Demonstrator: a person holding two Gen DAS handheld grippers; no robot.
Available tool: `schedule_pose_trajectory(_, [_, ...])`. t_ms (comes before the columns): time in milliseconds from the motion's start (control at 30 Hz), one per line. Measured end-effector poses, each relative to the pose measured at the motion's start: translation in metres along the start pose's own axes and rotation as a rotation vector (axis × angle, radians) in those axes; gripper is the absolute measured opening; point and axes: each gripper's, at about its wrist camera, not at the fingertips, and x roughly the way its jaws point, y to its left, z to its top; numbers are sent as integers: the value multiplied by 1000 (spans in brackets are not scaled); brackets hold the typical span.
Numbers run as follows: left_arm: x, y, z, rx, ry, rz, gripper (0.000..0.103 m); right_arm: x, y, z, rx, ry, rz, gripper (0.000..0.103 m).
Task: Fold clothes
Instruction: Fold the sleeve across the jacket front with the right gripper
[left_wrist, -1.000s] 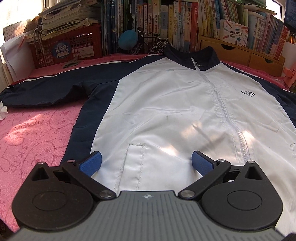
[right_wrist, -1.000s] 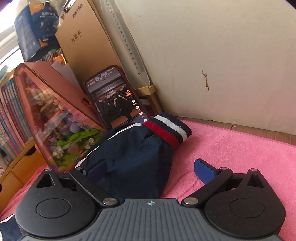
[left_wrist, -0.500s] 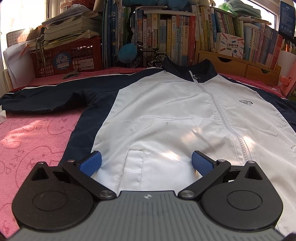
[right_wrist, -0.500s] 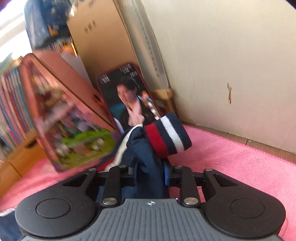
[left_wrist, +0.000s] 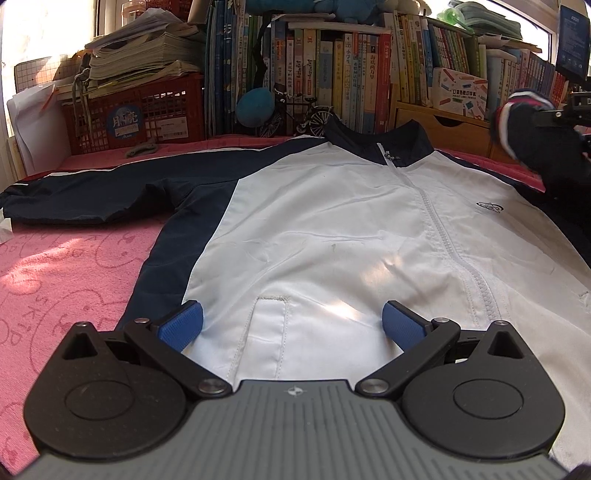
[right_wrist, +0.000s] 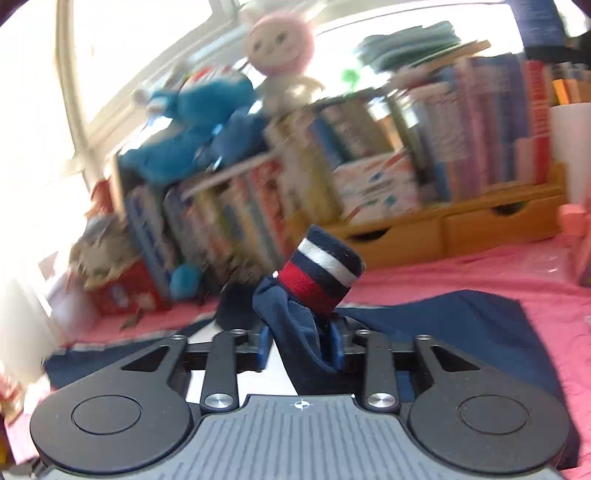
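Note:
A white and navy zip jacket (left_wrist: 332, 229) lies face up on the pink cloth (left_wrist: 74, 266), its left sleeve (left_wrist: 92, 192) stretched out flat. My left gripper (left_wrist: 291, 325) hovers open over the jacket's hem, its blue pads well apart with nothing gripped. My right gripper (right_wrist: 300, 343) grips the other navy sleeve (right_wrist: 295, 332) just below its red, white and navy striped cuff (right_wrist: 325, 269), and its jaws are opening with the fabric still between the pads. In the left wrist view that raised cuff (left_wrist: 517, 110) hangs over the jacket's right shoulder.
Rows of books (left_wrist: 351, 74) and a wooden drawer unit (left_wrist: 443, 125) line the back edge. A red crate (left_wrist: 136, 110) with stacked papers stands at the back left. Plush toys (right_wrist: 207, 122) sit on top of the books. A small bicycle model (left_wrist: 303, 114) stands behind the collar.
My right gripper closed on the sleeve near the cuff, lifted it and swung it left from the wall toward the jacket's body. The left gripper stayed in place, open.

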Motion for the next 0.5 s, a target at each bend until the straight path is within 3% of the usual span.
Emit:
schedule_pose_trajectory(100, [-1, 0, -1, -4, -2, -3, 103, 18, 46, -23, -115, 107, 65, 65])
schedule_pose_trajectory(233, [-1, 1, -1, -3, -2, -4, 103, -7, 67, -44, -196, 154, 99, 80])
schedule_pose_trajectory(333, [0, 0, -1, -4, -2, -4, 103, -40, 62, -46, -215, 137, 89, 85])
schedule_pose_trajectory(500, [0, 0, -2, -2, -2, -2, 103, -108, 32, -37, -194, 51, -24, 92])
